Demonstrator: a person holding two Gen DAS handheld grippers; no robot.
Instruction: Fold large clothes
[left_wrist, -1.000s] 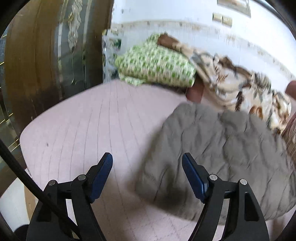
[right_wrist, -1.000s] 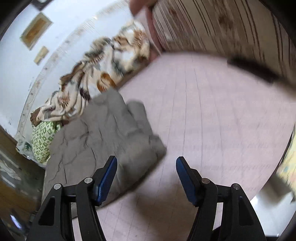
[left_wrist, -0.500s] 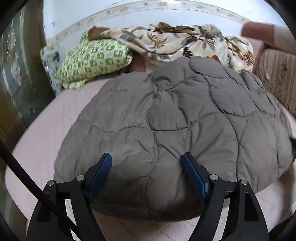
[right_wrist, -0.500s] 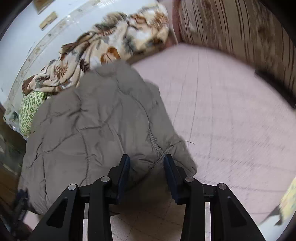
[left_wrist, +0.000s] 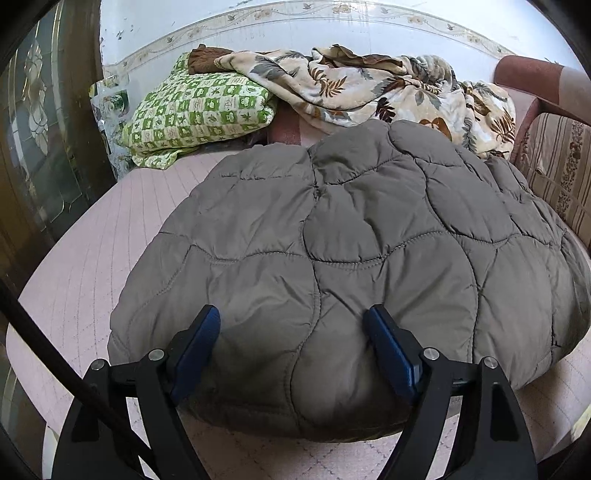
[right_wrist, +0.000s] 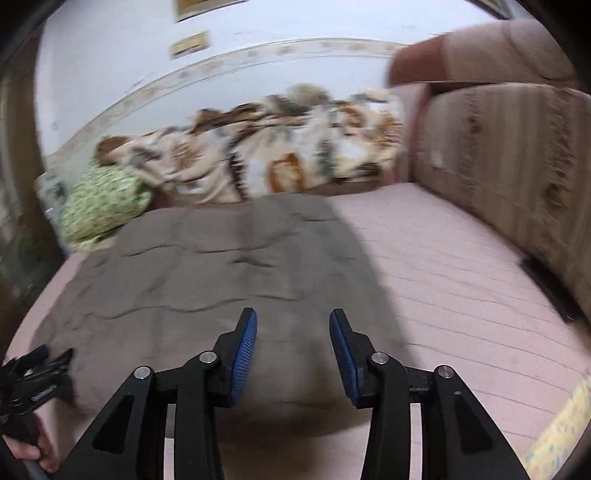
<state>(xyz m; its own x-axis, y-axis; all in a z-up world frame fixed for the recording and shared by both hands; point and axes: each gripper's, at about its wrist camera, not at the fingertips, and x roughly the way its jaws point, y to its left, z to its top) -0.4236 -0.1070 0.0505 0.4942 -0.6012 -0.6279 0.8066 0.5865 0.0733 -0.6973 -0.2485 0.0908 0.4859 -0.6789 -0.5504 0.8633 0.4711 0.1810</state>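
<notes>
In my left wrist view the left gripper (left_wrist: 291, 332) sits at the bottom of the frame with its blue pads spread wide. The near edge of the grey quilted jacket (left_wrist: 351, 236) bulges up between them, but I see no pad pressing into the fabric, so I read these jaws as apart and holding nothing.

My right wrist view is blurred. The right gripper (right_wrist: 293, 334) is at bottom centre, jaws parted to a middling gap; they have just been closing and then eased back a little. The jacket's (right_wrist: 207, 280) near right edge lies under and between the pads, yet I cannot see either pad touching it. At the lower left edge of that frame I catch the other gripper's black tip and a bit of a hand (right_wrist: 35, 452) holding it.

The jacket lies folded in a rounded heap on the pink mattress (left_wrist: 103, 229), filling the middle of both frames. Beyond it, at the upper left, is a green checked pillow (left_wrist: 199, 110), with a leaf-print blanket (left_wrist: 373, 88) bunched along the top against the white wall (left_wrist: 258, 33). A striped sofa back (right_wrist: 509, 155) runs down the right side.
</notes>
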